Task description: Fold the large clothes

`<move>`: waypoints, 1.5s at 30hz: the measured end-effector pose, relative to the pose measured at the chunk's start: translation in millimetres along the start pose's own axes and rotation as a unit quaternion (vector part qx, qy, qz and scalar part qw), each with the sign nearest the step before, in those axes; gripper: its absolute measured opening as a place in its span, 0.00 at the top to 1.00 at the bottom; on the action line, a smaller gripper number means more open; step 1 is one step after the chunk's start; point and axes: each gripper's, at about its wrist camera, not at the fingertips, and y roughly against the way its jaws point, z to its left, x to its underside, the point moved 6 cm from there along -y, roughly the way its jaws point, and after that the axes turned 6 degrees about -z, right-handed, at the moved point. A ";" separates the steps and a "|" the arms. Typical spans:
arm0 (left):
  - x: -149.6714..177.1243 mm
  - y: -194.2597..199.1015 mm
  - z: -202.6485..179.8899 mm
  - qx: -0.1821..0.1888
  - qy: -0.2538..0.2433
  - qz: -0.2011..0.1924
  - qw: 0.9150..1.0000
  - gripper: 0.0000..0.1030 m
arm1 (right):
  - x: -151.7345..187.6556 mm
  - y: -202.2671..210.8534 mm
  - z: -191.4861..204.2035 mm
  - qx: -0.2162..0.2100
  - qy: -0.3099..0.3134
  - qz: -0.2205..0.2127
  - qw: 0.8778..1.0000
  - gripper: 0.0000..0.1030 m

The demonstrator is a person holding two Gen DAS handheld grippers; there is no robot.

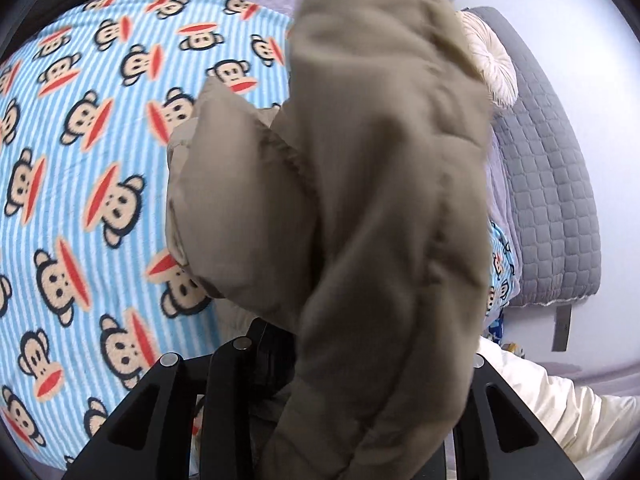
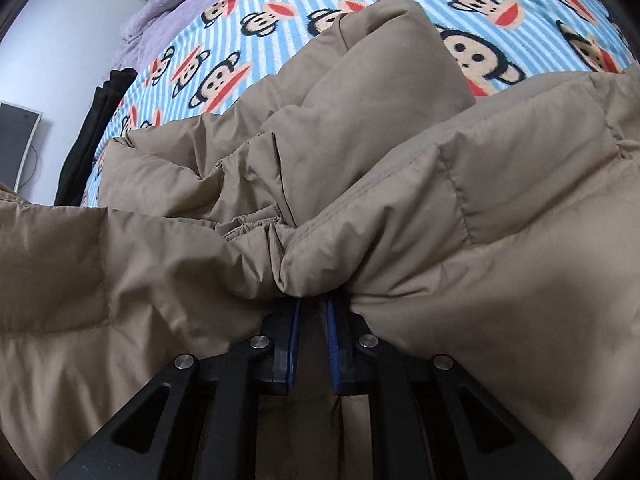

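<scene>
A matt tan quilted jacket [image 2: 400, 220], its smooth woven shell puffed between stitched seams, fills the right wrist view. Beneath it lies a fuzzy fleece blanket [image 1: 80, 160] printed with monkeys. At lower centre, the right gripper [image 2: 313, 312] shows matt black plastic, blue pads [image 2: 331, 332] and shiny metal pins. A grey quilted cloth cover [image 1: 552, 184] sits at right in the left wrist view.

Right claw [image 2: 314, 304] clamped (left claw [image 1: 320, 360] hidden)
</scene>
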 end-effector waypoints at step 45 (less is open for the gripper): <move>11.3 -206.9 -158.3 0.022 -0.191 0.088 0.977 0.25 | 95.3 217.1 -142.9 -0.170 -0.167 -0.071 0.969 0.15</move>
